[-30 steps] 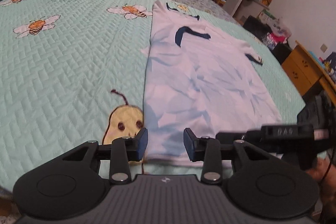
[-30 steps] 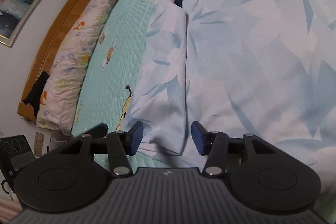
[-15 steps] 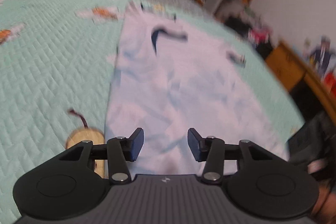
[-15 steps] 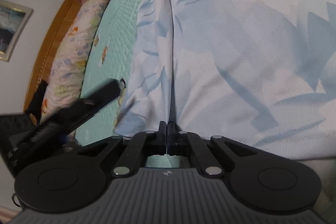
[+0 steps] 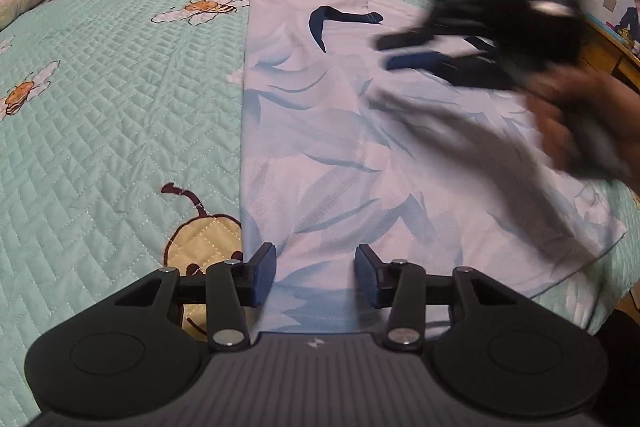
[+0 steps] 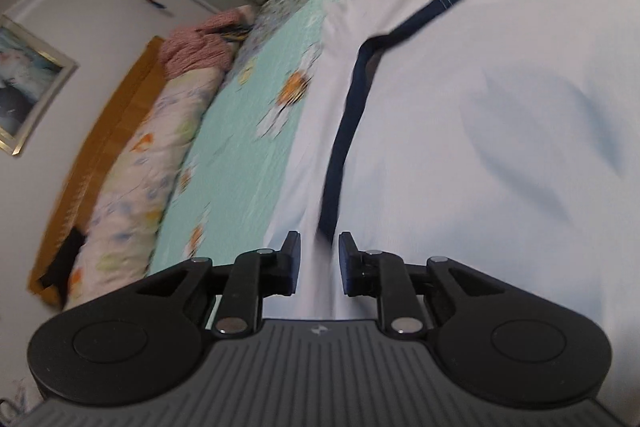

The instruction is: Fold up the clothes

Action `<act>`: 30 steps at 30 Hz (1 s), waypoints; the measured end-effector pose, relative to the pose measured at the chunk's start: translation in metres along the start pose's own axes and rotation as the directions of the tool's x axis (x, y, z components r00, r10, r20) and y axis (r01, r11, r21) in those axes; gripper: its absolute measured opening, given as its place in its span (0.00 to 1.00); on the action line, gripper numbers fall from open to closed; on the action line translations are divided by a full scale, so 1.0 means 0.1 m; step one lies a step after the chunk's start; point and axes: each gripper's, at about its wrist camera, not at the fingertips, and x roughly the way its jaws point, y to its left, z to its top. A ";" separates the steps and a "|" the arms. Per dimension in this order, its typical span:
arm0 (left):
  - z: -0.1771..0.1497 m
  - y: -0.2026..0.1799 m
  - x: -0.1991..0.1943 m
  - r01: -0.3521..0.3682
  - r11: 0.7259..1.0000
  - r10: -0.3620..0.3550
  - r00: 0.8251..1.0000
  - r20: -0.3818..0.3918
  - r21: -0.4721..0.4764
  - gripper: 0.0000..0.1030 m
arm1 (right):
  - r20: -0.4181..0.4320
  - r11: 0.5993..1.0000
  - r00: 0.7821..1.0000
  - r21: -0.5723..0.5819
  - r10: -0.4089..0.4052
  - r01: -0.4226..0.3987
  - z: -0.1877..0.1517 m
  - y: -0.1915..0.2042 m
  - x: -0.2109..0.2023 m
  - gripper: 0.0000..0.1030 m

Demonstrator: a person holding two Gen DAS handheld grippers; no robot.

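Both hand-held grippers, left [image 5: 315, 274] and right [image 6: 319, 263], gape empty; pale-blue leaf-print shirt [image 5: 360, 155] has one side folded, rest remains.

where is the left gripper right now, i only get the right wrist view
observer: The left gripper is open at the near hem of the shirt, by its left corner, with nothing pinched.
operator: is that left side of the shirt folded in
observer: Yes. Its left edge runs as one straight line along the bedspread.
operator: how does my gripper look from there
observer: The right gripper shows blurred above the shirt's right half, towards the collar end, jaws apart.
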 end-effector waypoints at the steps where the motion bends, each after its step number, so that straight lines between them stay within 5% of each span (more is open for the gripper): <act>1: 0.04 -0.01 -0.05 0.016 1.000 -0.016 0.999 0.032 0.005 0.45 | -0.004 1.000 1.000 -0.003 -0.010 0.010 0.08 0.01 0.15 0.22; 5: 0.25 -0.06 -0.08 0.119 0.993 -0.120 0.986 0.112 0.008 0.48 | -0.039 0.999 0.999 0.025 -0.021 0.022 0.20 -0.03 0.57 0.21; 9: 0.32 -0.04 0.21 0.138 0.990 -0.136 0.988 0.075 -0.022 0.49 | -0.047 0.997 0.999 0.074 0.011 -0.007 0.17 -0.06 0.71 0.16; 11: 0.27 -0.01 0.34 0.134 0.990 -0.133 0.991 0.034 -0.048 0.48 | -0.040 0.993 0.999 0.112 0.032 -0.027 0.16 -0.11 0.67 0.03; 18: 0.21 0.07 0.37 0.104 0.991 -0.102 0.994 0.031 -0.078 0.48 | 0.015 0.989 0.998 0.139 0.054 -0.055 0.23 -0.15 0.38 0.03; 21: 0.21 0.02 0.37 0.083 0.996 -0.082 0.996 0.019 -0.036 0.48 | -0.031 0.996 0.999 0.089 0.019 -0.016 0.23 -0.18 0.50 0.08; 23: 0.20 0.02 0.36 0.078 0.997 -0.078 0.997 0.013 -0.029 0.48 | 0.005 0.993 0.999 0.111 0.047 -0.047 0.24 -0.21 0.43 0.21; 27: 0.20 0.03 0.34 0.095 0.995 -0.095 0.995 0.001 -0.034 0.52 | 0.093 0.996 0.994 0.061 0.051 -0.057 0.19 -0.05 0.08 0.23; 30: 0.18 -0.02 0.29 0.127 0.992 -0.127 0.992 -0.017 0.005 0.53 | -0.024 0.974 0.978 0.096 0.207 -0.204 0.02 0.03 0.06 0.23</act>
